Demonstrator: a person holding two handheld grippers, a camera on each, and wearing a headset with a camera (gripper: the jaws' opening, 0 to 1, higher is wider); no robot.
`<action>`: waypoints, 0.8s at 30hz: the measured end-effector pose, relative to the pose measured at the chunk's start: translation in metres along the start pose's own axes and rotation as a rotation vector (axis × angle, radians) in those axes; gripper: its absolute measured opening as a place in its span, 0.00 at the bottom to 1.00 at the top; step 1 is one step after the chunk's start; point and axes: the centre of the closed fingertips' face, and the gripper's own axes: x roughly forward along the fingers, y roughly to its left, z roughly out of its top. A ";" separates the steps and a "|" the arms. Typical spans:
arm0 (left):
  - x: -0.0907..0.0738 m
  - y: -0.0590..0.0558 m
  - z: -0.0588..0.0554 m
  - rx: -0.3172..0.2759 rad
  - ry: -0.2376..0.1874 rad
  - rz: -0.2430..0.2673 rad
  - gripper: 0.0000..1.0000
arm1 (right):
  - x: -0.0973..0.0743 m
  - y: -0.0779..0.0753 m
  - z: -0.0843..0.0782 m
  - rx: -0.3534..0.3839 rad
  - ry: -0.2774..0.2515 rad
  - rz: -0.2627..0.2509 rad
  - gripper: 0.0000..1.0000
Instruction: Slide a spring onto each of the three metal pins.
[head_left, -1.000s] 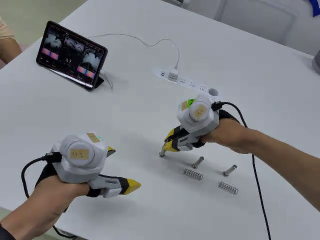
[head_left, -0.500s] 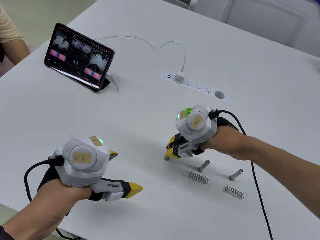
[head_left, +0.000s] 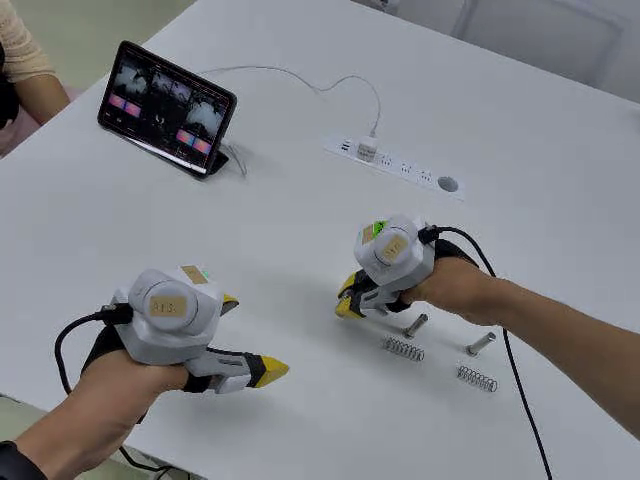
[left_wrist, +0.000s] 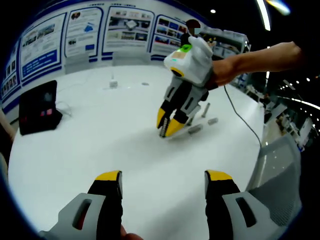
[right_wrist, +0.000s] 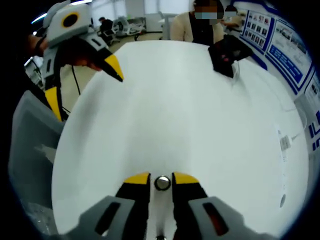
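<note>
My right gripper (head_left: 348, 305) is shut on a short metal pin (right_wrist: 162, 183), whose round end shows between the yellow fingertips in the right gripper view. It hangs low over the white table (head_left: 300, 220); the same gripper (left_wrist: 169, 127) shows ahead in the left gripper view. Just right of it lie two more pins (head_left: 414, 325) (head_left: 480, 344) and two springs (head_left: 402, 348) (head_left: 476, 378). At the near left edge, my left gripper (head_left: 250, 335) is open and holds nothing; its jaws (left_wrist: 163, 177) stand wide apart.
A tablet (head_left: 165, 108) on a stand sits at the far left, with a person's arm beyond it. A white power strip (head_left: 395, 163) with a cable lies at the back middle. A black cable trails from the right gripper along the arm.
The head camera has shifted, so the whole scene sits differently. The right gripper stays shut on the pin and has dipped slightly toward the table. The left gripper has barely moved.
</note>
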 end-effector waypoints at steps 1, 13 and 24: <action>0.000 -0.001 0.000 -0.001 -0.002 -0.001 0.68 | 0.000 0.001 0.000 0.009 -0.004 -0.001 0.21; -0.002 -0.006 0.001 0.017 0.003 -0.008 0.69 | -0.014 -0.004 -0.002 0.079 -0.022 -0.044 0.43; -0.003 -0.007 0.008 0.028 -0.007 -0.015 0.69 | -0.031 -0.006 -0.003 0.138 -0.061 -0.080 0.45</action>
